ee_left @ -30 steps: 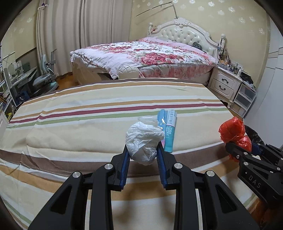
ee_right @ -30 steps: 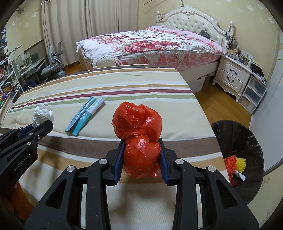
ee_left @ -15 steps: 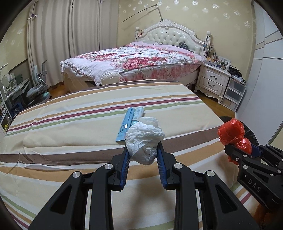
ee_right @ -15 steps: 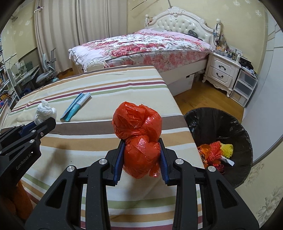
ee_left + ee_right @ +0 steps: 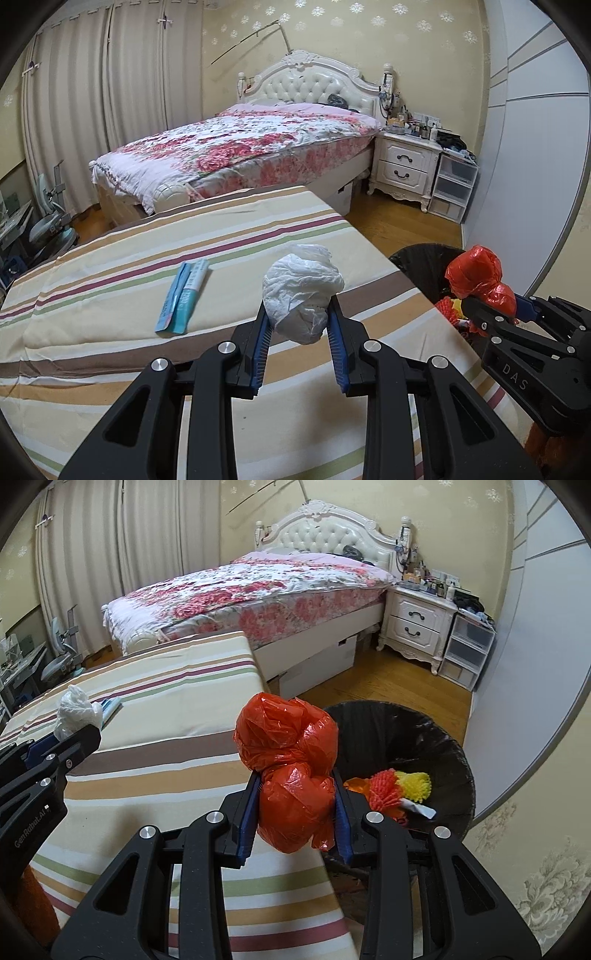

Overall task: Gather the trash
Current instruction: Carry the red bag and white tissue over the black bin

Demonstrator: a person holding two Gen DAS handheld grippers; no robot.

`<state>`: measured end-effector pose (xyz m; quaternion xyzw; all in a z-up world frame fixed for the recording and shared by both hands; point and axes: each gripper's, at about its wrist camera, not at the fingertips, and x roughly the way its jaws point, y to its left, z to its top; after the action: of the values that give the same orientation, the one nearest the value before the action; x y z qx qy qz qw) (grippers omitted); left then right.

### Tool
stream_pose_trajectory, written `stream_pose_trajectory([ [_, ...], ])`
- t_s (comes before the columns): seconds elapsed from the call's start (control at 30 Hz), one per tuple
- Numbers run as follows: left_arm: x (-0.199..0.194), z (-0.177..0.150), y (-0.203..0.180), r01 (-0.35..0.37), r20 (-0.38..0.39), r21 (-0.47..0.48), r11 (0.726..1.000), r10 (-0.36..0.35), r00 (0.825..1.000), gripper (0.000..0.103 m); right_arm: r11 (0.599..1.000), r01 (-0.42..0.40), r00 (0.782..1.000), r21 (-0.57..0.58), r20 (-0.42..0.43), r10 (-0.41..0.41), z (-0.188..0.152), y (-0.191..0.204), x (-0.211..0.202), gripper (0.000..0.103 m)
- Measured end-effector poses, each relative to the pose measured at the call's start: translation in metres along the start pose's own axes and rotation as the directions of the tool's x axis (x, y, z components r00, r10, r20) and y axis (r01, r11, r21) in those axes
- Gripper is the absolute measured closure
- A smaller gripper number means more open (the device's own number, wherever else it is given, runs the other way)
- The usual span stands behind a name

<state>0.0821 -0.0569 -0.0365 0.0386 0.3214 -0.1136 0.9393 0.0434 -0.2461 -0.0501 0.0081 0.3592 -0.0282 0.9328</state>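
My left gripper [image 5: 298, 321] is shut on a crumpled white plastic bag [image 5: 301, 291], held above the striped bed cover [image 5: 110, 295]. My right gripper [image 5: 297, 805] is shut on a crumpled red plastic bag [image 5: 291, 771], at the bed's right edge beside a black-lined trash bin [image 5: 413, 738]. The bin holds red and yellow scraps [image 5: 399, 782]. In the left wrist view the red bag [image 5: 476, 277] and the bin [image 5: 421, 262] show at the right. A teal and blue tube package [image 5: 184, 295] lies flat on the cover, left of the white bag.
A second bed with a floral quilt [image 5: 240, 147] stands behind. A white nightstand [image 5: 406, 166] and plastic drawers [image 5: 452, 188] sit at the back right on the wooden floor [image 5: 388, 686]. A grey wardrobe wall [image 5: 535, 147] runs along the right. Chairs [image 5: 48, 221] stand far left.
Both grippers have swung to the right with their bags. The trash bin has come into fuller view under the red bag, and the tube package has shifted left in both views.
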Motion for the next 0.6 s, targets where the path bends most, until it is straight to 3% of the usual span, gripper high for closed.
stream_pose_trajectory([
  [0.3, 0.02, 0.015, -0.041, 0.064, -0.009, 0.048, 0.997, -0.063, 0.998, 0.073, 0.994, 0.071, 0.997, 0.077, 0.011, -0.072, 0.005, -0.047, 0.004, 0.069],
  [0.6, 0.044, 0.021, -0.082, 0.1, -0.039, 0.102, 0.99, -0.096, 0.995, 0.073, 0.989, 0.095, 0.995, 0.116, 0.004, -0.096, 0.006, -0.078, 0.011, 0.069],
])
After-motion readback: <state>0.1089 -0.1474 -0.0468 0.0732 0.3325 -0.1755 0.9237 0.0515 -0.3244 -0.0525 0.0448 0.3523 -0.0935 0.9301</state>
